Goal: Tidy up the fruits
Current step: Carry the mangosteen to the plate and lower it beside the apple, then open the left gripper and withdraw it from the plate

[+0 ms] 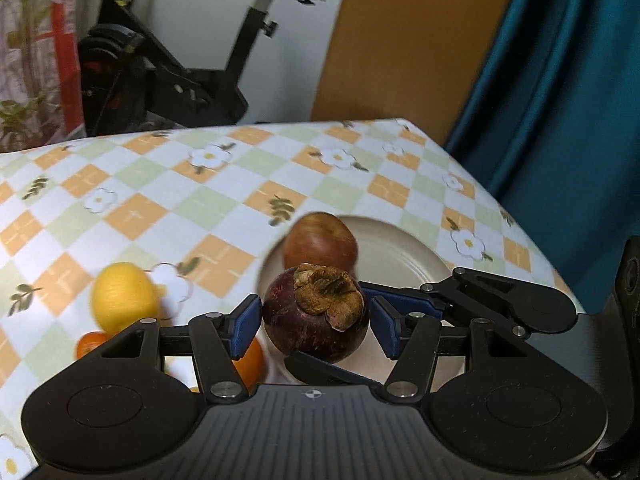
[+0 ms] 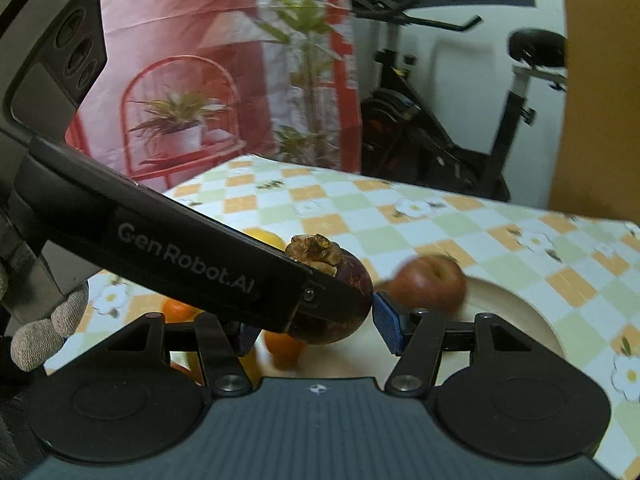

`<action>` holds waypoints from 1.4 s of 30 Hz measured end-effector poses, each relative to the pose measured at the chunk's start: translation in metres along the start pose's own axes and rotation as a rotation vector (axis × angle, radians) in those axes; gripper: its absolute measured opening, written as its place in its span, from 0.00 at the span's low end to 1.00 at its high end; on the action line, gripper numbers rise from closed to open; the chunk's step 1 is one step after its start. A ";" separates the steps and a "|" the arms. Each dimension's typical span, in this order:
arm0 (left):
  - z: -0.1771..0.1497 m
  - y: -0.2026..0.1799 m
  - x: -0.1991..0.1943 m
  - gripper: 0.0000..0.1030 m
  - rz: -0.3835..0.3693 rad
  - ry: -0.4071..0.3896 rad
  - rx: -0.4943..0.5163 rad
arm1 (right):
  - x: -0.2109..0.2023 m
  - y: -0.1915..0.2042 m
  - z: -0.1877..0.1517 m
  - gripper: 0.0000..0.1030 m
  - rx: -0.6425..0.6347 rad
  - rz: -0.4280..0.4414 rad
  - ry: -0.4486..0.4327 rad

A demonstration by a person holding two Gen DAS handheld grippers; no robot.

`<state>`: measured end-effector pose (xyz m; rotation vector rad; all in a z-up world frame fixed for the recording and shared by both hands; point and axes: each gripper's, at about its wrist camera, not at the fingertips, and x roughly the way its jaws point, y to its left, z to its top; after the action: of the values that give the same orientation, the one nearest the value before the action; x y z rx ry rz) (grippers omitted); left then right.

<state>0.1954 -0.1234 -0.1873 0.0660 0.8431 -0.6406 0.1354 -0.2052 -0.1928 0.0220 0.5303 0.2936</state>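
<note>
Left wrist view: the dark purple, round mangosteen with a dry brown calyx (image 1: 312, 332) sits between the blue pads of the left tongs (image 1: 316, 320), pinched at its sides and held clear of the desk. The right tongs cross in from the right; one of their fingers lies under the near side of the fruit, the other behind it.

Right wrist view: the same mangosteen lies between the pads of the right tongs (image 2: 316, 328). The right-hand pad touches its skin. The other pad is mostly hidden behind the black body of the left tongs, which cuts diagonally across the frame. Read with the other view, these tongs also pinch the fruit. Only this view shows a hand in a grey knit glove (image 2: 48, 328) at the left edge, on the left tool's handle.

Surface: the desk (image 1: 200, 200) is covered by a cloth checked in orange, pale green and white, with daisy prints.

Room: black exercise bike (image 1: 180, 72), brown panel (image 1: 400, 40), teal curtain (image 1: 560, 120). The right view adds a pink and red backdrop printed with a potted plant (image 2: 180, 120).

Around: a cream round plate (image 1: 400, 256) lies below the held fruit, with a blurred red apple (image 1: 320, 244) on its far left part. Off the plate to the left are a yellow lemon (image 1: 122, 296) and two small orange fruits (image 1: 90, 342), partly hidden by the tongs' linkage.
</note>
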 end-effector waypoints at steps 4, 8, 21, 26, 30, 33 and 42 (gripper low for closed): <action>-0.001 -0.004 0.018 0.60 -0.005 0.031 0.016 | -0.001 -0.015 -0.012 0.59 0.034 -0.018 0.015; -0.002 -0.003 0.028 0.60 0.003 0.053 0.026 | 0.003 -0.021 -0.019 0.59 0.058 -0.025 0.029; 0.000 0.006 0.042 0.61 0.030 0.065 0.046 | 0.024 -0.019 -0.023 0.59 0.074 -0.047 0.050; 0.004 0.010 0.044 0.61 0.037 0.054 0.039 | 0.030 -0.017 -0.020 0.59 0.083 -0.065 0.042; 0.004 0.010 0.045 0.61 0.037 0.050 0.043 | 0.035 -0.017 -0.018 0.59 0.087 -0.071 0.040; 0.004 0.010 0.045 0.61 0.034 0.053 0.046 | 0.035 -0.017 -0.018 0.59 0.081 -0.070 0.044; 0.004 0.010 0.031 0.61 0.054 0.024 0.024 | 0.030 -0.015 -0.017 0.60 0.082 -0.066 0.062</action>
<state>0.2184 -0.1318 -0.2087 0.1181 0.8540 -0.6004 0.1555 -0.2120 -0.2237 0.0751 0.6037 0.2087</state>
